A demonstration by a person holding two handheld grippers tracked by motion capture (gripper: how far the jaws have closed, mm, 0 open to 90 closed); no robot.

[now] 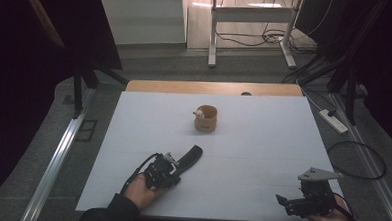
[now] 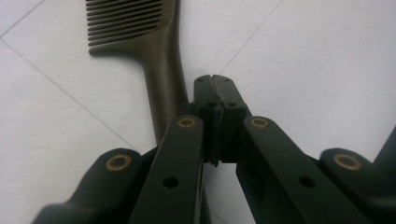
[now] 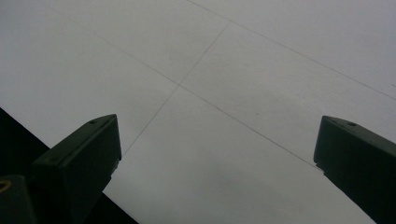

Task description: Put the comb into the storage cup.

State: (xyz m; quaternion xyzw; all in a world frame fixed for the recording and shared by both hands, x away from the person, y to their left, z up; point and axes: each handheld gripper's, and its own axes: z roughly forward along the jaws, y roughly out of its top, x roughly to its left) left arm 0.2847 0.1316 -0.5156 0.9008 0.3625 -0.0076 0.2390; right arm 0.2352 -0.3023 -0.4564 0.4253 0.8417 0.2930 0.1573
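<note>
On the white table (image 1: 263, 138) we find a dark comb (image 2: 154, 60) lying flat at the near left, its teeth pointing away from the person. The left gripper (image 2: 215, 86) rests just beside the comb's handle, jaws pressed fully together with nothing between them — the handle lies alongside the tips, not in the grip. In the high view the same left gripper (image 1: 174, 164) sits at the comb's (image 1: 191, 156) near end. Farther up the table, well apart, stands a small tan cup (image 1: 206, 118) with a pale item at its rim. The right gripper (image 3: 217, 140) hovers near the table's near right edge, jaws wide apart and empty. Bare surface lies open between comb, cup and right gripper (image 1: 292, 202).
</note>
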